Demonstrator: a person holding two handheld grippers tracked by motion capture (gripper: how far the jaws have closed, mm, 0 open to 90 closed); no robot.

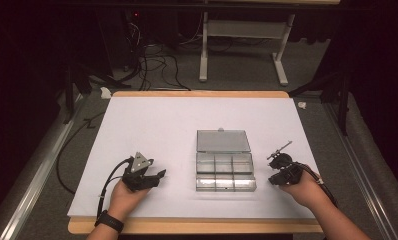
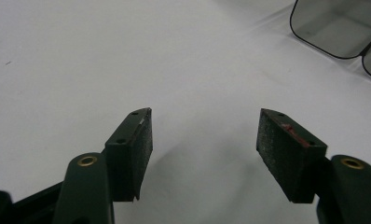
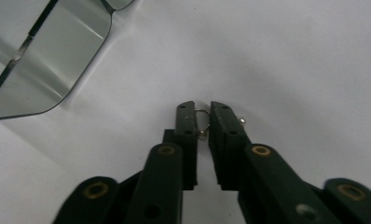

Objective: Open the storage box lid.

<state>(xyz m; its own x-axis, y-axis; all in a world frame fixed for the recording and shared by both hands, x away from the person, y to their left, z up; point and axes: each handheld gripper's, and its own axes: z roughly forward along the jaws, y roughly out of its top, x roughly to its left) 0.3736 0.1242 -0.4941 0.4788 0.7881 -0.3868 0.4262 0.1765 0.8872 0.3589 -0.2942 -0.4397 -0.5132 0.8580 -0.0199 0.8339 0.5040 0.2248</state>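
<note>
Metal wire, thin and bent, one piece: a small wire clip (image 3: 202,122) sits between the jaws of the right gripper (image 3: 201,112), low centre of the right gripper view. Jaws nearly together, clamped on the wire; a small bead-like end pokes out on the right side of the right-hand jaw. Clip rests at or just above the white sheet; contact cannot be told.

High view: right gripper (image 1: 276,176) at lower right of the frame, held in the right hand (image 1: 303,189), just beside the right edge of the clear plastic box (image 1: 225,172). One box, lid (image 1: 223,141) open and lying flat behind it, toward the frame's middle. Compartments counted: six, in two rows of three. Contents cannot be told; they look see-through. Box corner also shows at upper left of the right gripper view and upper right of the left gripper view.

Left gripper (image 2: 204,135): jaws wide apart, nothing between them, pads over bare white sheet. A reddish smear on the top edge of the right-hand pad. In the high view the left gripper (image 1: 157,176) lies lower left of centre, held in the left hand (image 1: 127,196), well apart from the box. One dark wristband (image 1: 109,220) at that wrist.

White sheet (image 1: 162,125) covers the worktop (image 1: 197,93), whose wooden edge shows at top and bottom. No readable writing or labels anywhere.
</note>
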